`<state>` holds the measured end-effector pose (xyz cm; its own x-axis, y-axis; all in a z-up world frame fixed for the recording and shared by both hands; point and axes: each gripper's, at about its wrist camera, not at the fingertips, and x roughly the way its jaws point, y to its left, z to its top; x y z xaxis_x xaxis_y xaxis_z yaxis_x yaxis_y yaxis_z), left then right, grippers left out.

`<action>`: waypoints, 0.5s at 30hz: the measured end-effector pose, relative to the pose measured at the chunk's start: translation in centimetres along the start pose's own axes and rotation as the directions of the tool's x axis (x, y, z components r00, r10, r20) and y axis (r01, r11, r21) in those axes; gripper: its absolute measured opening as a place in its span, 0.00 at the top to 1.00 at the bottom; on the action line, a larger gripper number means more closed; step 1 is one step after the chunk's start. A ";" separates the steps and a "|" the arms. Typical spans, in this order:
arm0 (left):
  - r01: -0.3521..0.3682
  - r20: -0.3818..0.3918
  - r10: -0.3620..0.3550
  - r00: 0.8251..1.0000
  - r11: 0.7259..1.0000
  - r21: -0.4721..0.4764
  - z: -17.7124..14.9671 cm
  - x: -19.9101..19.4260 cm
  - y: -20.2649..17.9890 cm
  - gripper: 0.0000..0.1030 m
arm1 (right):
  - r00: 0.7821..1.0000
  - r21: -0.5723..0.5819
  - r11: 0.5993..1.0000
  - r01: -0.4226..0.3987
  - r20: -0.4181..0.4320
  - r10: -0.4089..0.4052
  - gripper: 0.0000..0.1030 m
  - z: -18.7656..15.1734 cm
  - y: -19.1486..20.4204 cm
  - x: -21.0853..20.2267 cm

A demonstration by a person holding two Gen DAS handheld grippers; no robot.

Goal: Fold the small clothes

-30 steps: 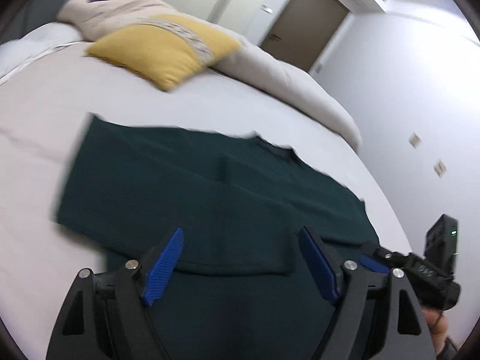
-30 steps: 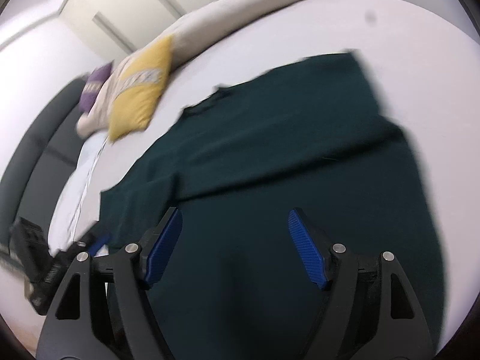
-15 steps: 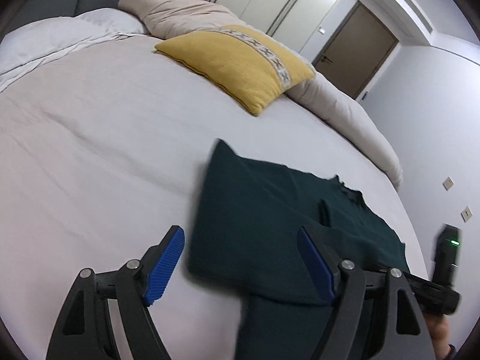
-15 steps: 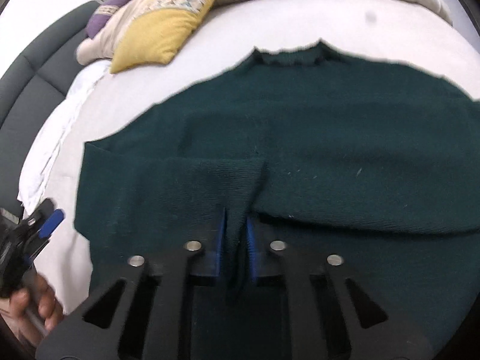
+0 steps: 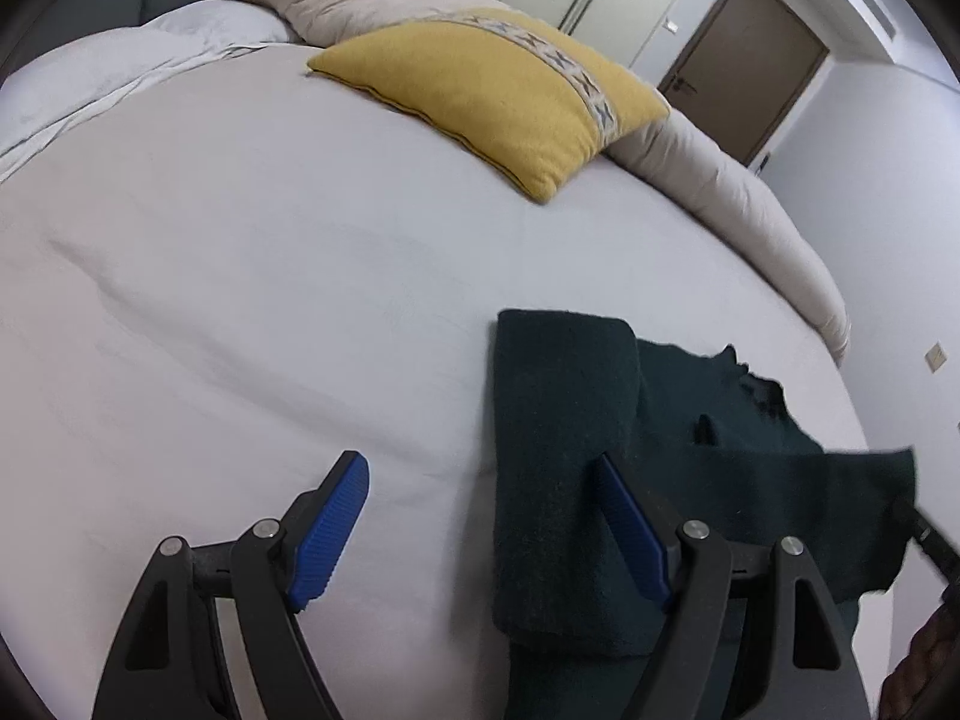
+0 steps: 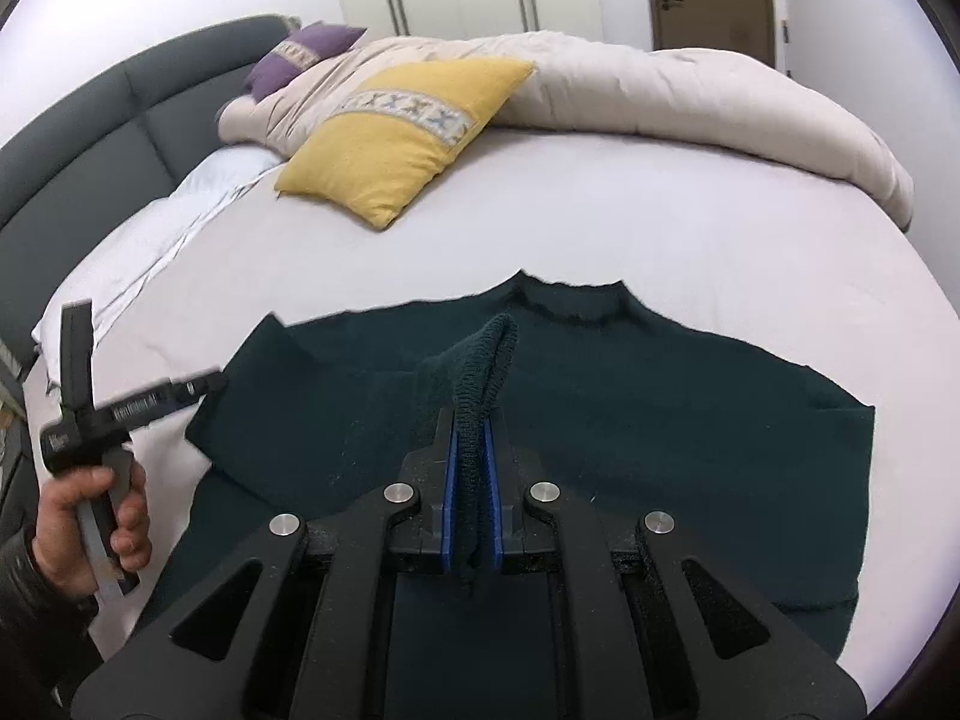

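Observation:
A dark green sweater (image 6: 660, 432) lies flat on the white bed sheet (image 6: 690, 252), collar toward the pillows. My right gripper (image 6: 473, 438) is shut on a ribbed fold of its sleeve (image 6: 489, 354), held a little above the body of the garment. In the left wrist view the sweater (image 5: 558, 420) shows a folded left side, and a lifted flap (image 5: 840, 498) hangs at the right. My left gripper (image 5: 480, 510) stands open with nothing between its pads; its right pad (image 5: 630, 534) hovers over the sweater's left edge and its left pad over bare sheet. A hand (image 6: 90, 510) holds the left gripper (image 6: 198, 385).
A yellow pillow (image 6: 396, 138) and a purple pillow (image 6: 300, 54) lie at the head of the bed, with a beige duvet (image 6: 690, 96) bunched along the far side. A grey headboard (image 6: 90, 138) curves on the left. A brown door (image 5: 744, 60) stands beyond.
My right gripper has shut on the sleeve fold and lifted it. My left gripper has slid left, from over the middle of the sweater to its left edge, staying open.

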<state>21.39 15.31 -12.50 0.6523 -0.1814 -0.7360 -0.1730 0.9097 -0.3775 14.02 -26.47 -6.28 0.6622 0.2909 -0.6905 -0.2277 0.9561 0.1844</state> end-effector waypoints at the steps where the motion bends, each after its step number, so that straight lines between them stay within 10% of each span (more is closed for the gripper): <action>1: -0.004 -0.002 0.004 1.000 1.000 0.009 0.1 0.2 -0.2 0.23 | 1.000 0.019 1.000 0.003 0.023 -0.003 0.94 0.3 -0.6 -0.6; 7: -0.021 -0.003 0.021 1.000 1.000 -0.013 1.4 1.6 0.0 0.22 | 0.996 0.078 0.997 0.008 0.089 -0.014 0.94 1.7 -3.8 -2.4; 15: -0.099 -0.028 0.102 0.994 0.991 0.089 2.8 4.6 -2.3 0.23 | 0.993 0.292 0.955 0.053 -0.121 -0.018 0.94 -1.9 -11.8 5.0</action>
<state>26.87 13.46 -13.49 0.6103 -0.0983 -0.7861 -0.1702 0.9528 -0.2513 18.66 -36.39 -13.21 0.5753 0.2671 -0.7731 0.0261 0.9387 0.3437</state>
